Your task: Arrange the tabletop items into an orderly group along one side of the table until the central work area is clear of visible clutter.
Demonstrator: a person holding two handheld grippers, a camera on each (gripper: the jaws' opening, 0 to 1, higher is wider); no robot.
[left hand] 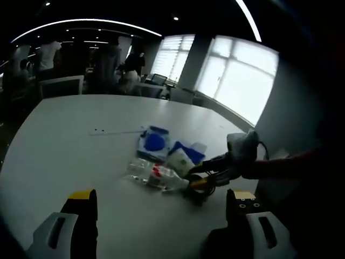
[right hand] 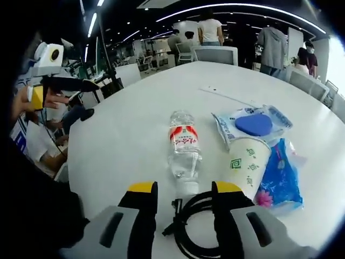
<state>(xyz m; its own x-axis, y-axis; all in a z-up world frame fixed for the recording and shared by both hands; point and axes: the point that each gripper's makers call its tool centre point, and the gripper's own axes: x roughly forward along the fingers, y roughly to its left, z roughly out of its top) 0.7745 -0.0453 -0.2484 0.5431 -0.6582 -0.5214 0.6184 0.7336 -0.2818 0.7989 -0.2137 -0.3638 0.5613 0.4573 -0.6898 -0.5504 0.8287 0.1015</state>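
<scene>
Table: white tabletop (right hand: 124, 135), round-edged; the items sit in a cluster near one edge, and the rest of the surface is bare except for a thin pale strip (left hand: 116, 131) farther in.
Bottle: clear plastic water bottle (right hand: 184, 148) with a red and white label, lying on its side, cap end towards the right gripper's camera; seen in the left gripper view as the clear item (left hand: 152, 175) at the near side of the cluster.
Cup: white paper cup (right hand: 249, 162) with green print, lying on its side just beside the bottle, its mouth towards the camera.
Packets: clear packet with a blue round sponge (right hand: 254, 124) inside, beyond the cup; blue floral packet (right hand: 280, 175) touching the cup on its far side.
Cable: coiled black cable (right hand: 200, 226), lying on the table at the bottle's cap end.
Right gripper: yellow-tipped jaws (right hand: 180, 202) spread apart, one jaw over the cable coil, the cap end of the bottle between the tips; whether anything is gripped cannot be told. From the left gripper view it shows (left hand: 200, 175) reaching into the cluster.
Left gripper: jaws (left hand: 161, 202) wide apart, holding nothing, above bare table, short of the cluster.
Surroundings: office with people standing beyond the table, bright blinds on the windows.
</scene>
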